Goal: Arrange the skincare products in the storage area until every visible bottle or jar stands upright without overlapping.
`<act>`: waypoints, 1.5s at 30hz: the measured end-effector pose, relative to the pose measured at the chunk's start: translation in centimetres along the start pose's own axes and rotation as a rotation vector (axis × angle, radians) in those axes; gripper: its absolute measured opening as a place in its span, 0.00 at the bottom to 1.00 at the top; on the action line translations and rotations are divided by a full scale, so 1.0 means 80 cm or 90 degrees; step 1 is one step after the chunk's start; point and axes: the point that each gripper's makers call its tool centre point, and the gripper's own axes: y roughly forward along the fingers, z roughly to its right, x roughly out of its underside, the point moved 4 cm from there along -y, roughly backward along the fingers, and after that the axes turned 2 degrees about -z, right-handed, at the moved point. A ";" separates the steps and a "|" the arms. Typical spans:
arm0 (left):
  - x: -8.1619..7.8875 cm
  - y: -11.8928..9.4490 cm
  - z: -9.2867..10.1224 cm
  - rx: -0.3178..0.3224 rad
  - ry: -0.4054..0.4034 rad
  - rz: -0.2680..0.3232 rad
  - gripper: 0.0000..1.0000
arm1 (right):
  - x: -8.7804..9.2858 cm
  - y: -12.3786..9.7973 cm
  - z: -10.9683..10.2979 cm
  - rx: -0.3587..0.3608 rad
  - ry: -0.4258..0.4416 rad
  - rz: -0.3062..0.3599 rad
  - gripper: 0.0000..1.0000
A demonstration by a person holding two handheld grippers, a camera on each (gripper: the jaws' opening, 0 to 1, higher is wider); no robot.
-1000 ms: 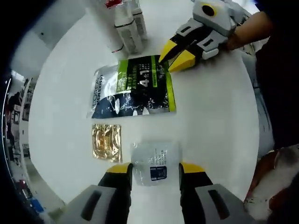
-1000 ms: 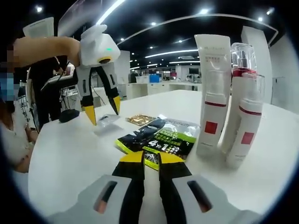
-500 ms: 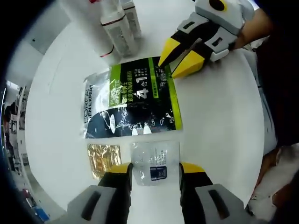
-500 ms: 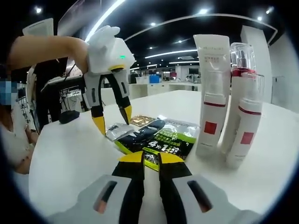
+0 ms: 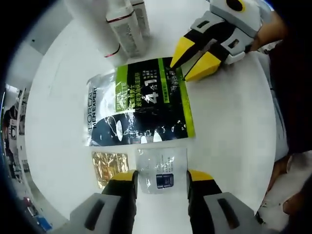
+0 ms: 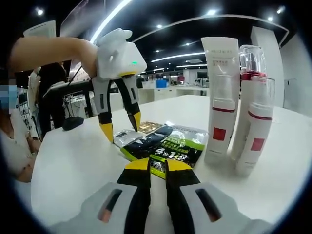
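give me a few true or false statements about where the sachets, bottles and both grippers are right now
1. The left gripper has its jaws spread around the clear sachet. True.
2. The gold sachet lies on top of the green and black pouch. False: it lies beside the clear sachet, apart from the pouch.
3. The white bottles lie flat. False: they stand upright.
4. The right gripper sits at the pouch's edge. True.

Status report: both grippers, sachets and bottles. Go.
Left gripper open, jaws astride the clear sample sachet. Right gripper shut, tips at the green-and-black pouch. White bottles with red bands upright beside the pouch. Gold foil sachet flat beside the clear one.
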 end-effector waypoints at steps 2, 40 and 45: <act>0.000 0.000 0.000 0.003 0.002 0.001 0.41 | 0.000 0.000 -0.001 0.000 0.001 0.000 0.10; 0.008 -0.005 0.010 -0.070 -0.038 0.088 0.55 | 0.000 0.001 -0.002 -0.007 -0.001 -0.001 0.09; 0.013 -0.009 0.012 -0.130 -0.063 0.118 0.56 | 0.000 0.001 -0.002 -0.007 -0.002 -0.002 0.09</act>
